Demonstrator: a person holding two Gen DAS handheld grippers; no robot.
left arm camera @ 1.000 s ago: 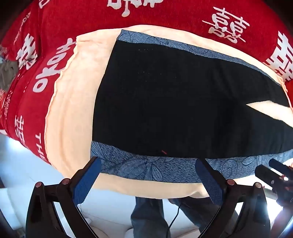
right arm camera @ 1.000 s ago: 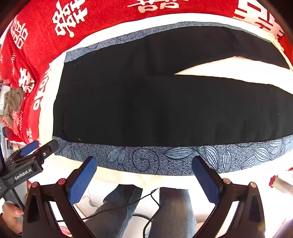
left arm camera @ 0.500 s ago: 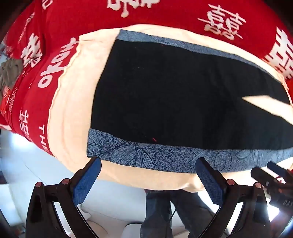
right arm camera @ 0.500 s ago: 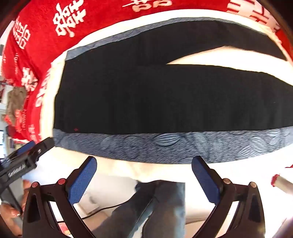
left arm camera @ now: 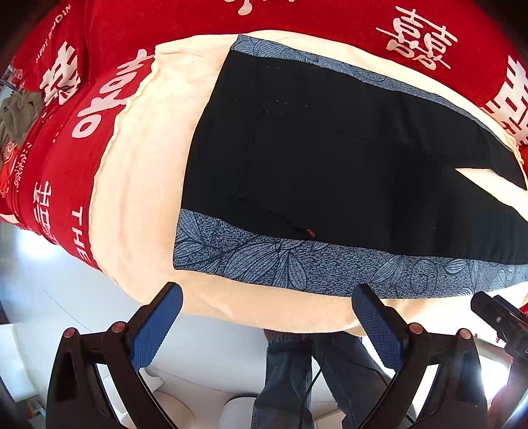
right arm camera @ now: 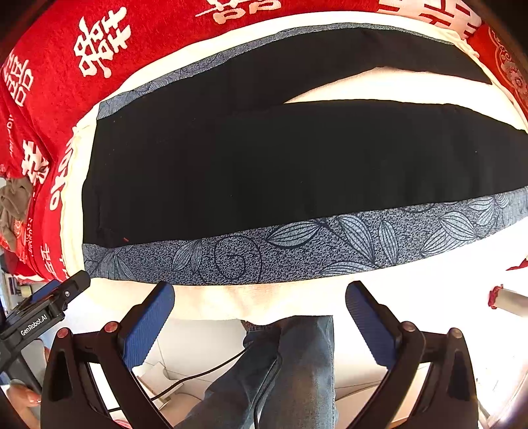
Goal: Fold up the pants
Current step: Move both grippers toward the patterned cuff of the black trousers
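Note:
Black pants (left arm camera: 330, 158) with a grey-blue leaf-patterned side stripe (left arm camera: 297, 264) lie flat on a cream cloth (left arm camera: 145, 184), waist to the left, legs spread to the right. The whole garment also shows in the right wrist view (right arm camera: 264, 158) with its stripe (right arm camera: 297, 244) along the near edge. My left gripper (left arm camera: 267, 313) is open and empty, hovering just off the near edge by the waist end. My right gripper (right arm camera: 260, 310) is open and empty, hovering off the near edge by the thigh.
A red blanket with white characters (left arm camera: 297, 19) lies under the cream cloth. A crumpled brown-grey garment (right arm camera: 13, 204) sits at the far left. The person's jeans-clad legs (right arm camera: 290, 369) stand below the near edge. A cylinder with red trim (right arm camera: 508, 297) lies at the right.
Both grippers have shifted slightly along the near edge and the pants sit a little differently in view. Both stay open and empty. The pants have not moved.

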